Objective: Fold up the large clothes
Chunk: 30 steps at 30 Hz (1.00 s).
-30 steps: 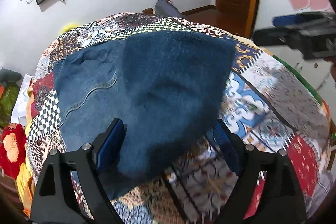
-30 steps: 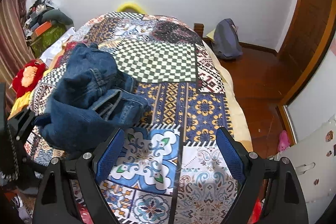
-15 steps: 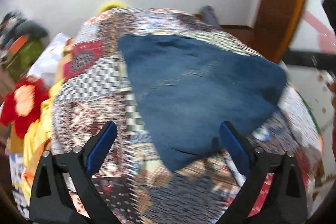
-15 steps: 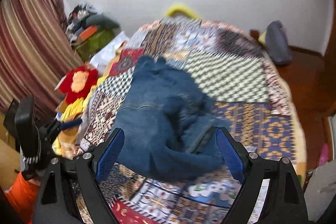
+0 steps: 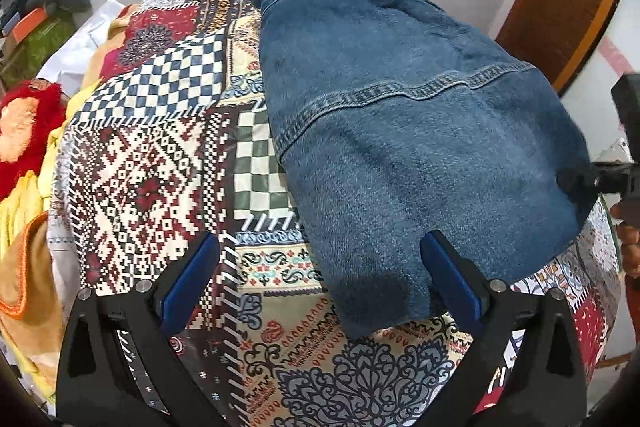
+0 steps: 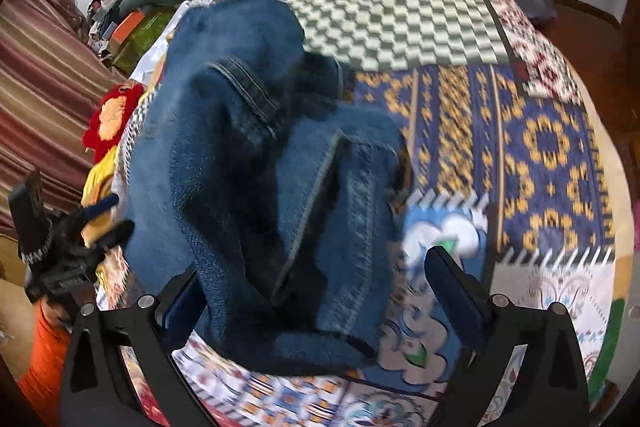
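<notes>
So far the denim garment (image 5: pixel 408 131) lies only partly folded and bunched on the bed (image 5: pixel 152 163), while both the left hand-held gripper (image 5: pixel 320 279) and the right hand-held gripper (image 6: pixel 312 291), whose jaws have just been opening, stand wide and grip nothing.

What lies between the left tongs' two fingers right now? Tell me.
Mostly bare patchwork bedspread, in the left wrist view. The denim garment's near corner reaches in beside the right-hand finger. The left tongs, just opening, stand wide and grip nothing.
</notes>
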Tool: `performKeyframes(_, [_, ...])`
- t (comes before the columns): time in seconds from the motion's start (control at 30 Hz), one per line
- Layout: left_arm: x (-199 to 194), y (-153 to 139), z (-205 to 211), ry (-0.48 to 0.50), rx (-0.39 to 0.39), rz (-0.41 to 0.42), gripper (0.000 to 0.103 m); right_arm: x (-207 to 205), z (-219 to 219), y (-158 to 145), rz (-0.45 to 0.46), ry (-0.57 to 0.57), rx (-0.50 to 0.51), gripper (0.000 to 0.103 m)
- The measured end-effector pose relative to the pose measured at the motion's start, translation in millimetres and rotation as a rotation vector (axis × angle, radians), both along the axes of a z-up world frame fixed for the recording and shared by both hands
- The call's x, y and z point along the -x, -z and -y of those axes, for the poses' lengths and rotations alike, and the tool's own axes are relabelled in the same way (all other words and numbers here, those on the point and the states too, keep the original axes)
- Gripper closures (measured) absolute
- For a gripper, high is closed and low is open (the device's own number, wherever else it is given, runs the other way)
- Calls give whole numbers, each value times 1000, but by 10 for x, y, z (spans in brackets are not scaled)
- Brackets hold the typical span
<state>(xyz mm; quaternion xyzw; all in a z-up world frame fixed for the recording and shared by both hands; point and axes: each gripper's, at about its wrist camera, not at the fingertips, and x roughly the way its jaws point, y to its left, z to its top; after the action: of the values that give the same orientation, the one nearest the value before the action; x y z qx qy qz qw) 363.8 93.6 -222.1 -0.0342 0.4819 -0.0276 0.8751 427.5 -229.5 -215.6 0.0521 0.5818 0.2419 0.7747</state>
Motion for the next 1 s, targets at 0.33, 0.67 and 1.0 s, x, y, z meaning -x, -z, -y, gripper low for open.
performKeyframes(0.33, [-69, -63, -25, 14, -34, -16, 0, 116, 314, -48, -4, 53, 6, 2])
performKeyframes(0.67, [-555, -596, 31, 62, -181, 129, 0, -222, -189, -716, 135, -16, -40, 2])
performKeyframes(1.0, [-1392, -251, -3, 29, -241, 83, 0, -991, -616, -265, 10, -1, 19, 2])
